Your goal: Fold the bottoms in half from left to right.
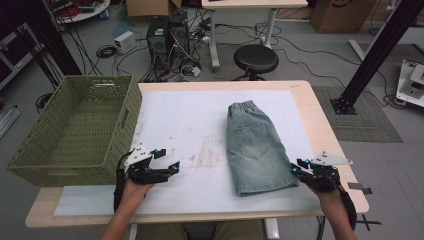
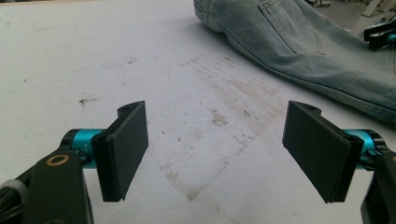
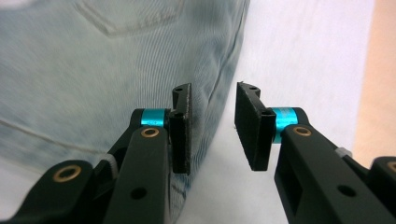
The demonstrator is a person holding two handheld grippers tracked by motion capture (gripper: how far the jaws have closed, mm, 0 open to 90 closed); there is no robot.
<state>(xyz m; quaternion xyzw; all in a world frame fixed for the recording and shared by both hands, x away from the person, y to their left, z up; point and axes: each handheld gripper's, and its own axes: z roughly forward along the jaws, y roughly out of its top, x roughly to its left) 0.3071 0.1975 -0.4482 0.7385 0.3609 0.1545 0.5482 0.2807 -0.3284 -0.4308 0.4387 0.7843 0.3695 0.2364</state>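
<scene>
1. A green woven basket (image 1: 75, 130) stood empty at the table's (image 1: 305, 95) left edge, just beside the left gripper (image 1: 167, 161). Beyond the table, a black stool (image 1: 256, 60) and computer towers (image 1: 167, 40) sat among floor cables. Nothing lay between either gripper and the garment.
2. One pair of light-blue denim shorts (image 1: 255, 147) lay flat on the white mat (image 1: 190, 120), right of centre, waistband farthest from the person, a back pocket facing up.
3. Two grippers were in play. The left gripper's jaws stood wide apart over the bare, stained mat, holding nothing.
4. The right gripper (image 3: 212, 126) hovered at the shorts' right hem edge, jaws partly parted and gripping nothing, one over the denim, the other over the mat.
</scene>
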